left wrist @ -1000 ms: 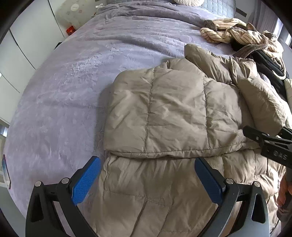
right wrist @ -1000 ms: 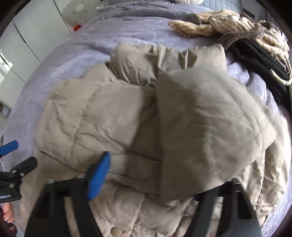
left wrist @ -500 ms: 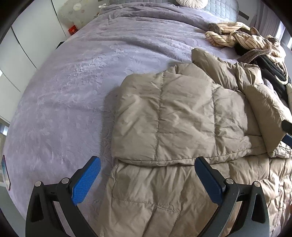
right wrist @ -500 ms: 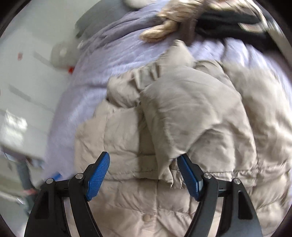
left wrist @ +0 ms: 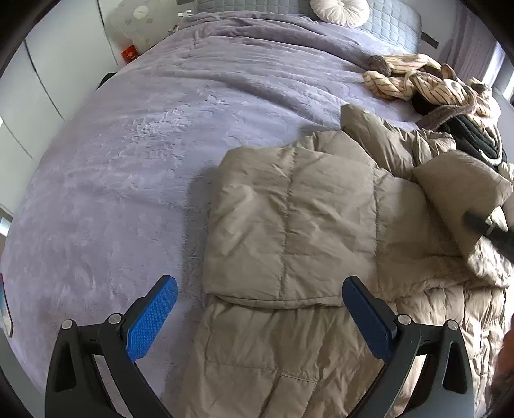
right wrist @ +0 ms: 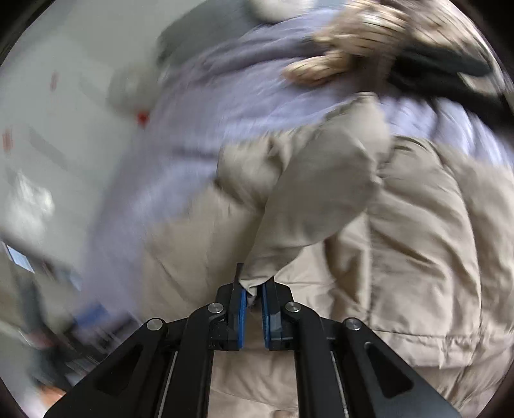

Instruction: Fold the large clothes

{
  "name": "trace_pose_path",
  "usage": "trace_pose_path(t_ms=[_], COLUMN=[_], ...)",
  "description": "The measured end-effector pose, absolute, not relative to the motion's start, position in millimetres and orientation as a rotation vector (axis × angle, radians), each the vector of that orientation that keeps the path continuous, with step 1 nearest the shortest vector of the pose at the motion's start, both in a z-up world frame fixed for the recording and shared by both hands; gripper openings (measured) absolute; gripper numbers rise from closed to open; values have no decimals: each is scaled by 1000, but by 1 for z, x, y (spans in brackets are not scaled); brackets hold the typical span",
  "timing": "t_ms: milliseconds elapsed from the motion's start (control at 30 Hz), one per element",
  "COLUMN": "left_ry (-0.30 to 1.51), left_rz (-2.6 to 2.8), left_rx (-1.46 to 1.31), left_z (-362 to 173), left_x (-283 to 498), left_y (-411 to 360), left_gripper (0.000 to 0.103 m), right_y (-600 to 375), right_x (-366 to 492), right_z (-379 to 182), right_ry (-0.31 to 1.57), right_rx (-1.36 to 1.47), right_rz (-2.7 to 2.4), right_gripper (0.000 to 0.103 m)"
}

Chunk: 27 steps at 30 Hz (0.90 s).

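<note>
A beige puffer jacket (left wrist: 289, 218) lies on the purple bedspread (left wrist: 144, 154), its left half folded over the body. My left gripper (left wrist: 259, 284) hangs open above the jacket's folded edge, with nothing between its blue pads. In the right wrist view, my right gripper (right wrist: 254, 289) is closing, and its pads pinch the cuff end of the jacket's sleeve (right wrist: 321, 193), which lifts off the body. That view is blurred by motion. In the left wrist view, the sleeve (left wrist: 459, 186) stands raised at the right edge, with one dark finger (left wrist: 478, 222) of the right gripper on it.
A striped beige garment (left wrist: 411, 83) and a black one (left wrist: 475, 141) are piled at the bed's far right. A round pillow (left wrist: 337, 11) sits at the headboard. White cupboard doors (left wrist: 48, 80) run along the left side of the bed.
My right gripper went from wide open around the sleeve to closed on its cuff, and has lifted and rolled. The left gripper stayed open and drifted slightly left of the jacket.
</note>
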<state>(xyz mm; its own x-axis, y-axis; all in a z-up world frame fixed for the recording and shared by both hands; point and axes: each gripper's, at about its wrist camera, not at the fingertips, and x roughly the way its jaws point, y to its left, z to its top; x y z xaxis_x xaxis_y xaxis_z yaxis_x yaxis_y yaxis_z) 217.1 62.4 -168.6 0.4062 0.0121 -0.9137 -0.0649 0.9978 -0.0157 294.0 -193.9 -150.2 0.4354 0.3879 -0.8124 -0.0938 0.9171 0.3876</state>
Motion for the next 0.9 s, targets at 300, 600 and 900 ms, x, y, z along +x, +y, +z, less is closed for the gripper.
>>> trace_pose_path(t_ms=[300,600,900], left_ry=[1159,1259,1281], left_rz=[-113,-322,-343], left_rx=[-223,-371,-344], left_z=[-167,-205,-216], left_x=[226,271,281], left_y=[57,2,-24], left_gripper=[103,103,15], right_y=[-181,-384,-453], right_x=[247,196,197], right_z=[-158,-183,-204], right_ry=[1195,1207,1068], right_rx=[89,811,1047], right_rz=[327,7,-26], right_gripper=[75,74,6])
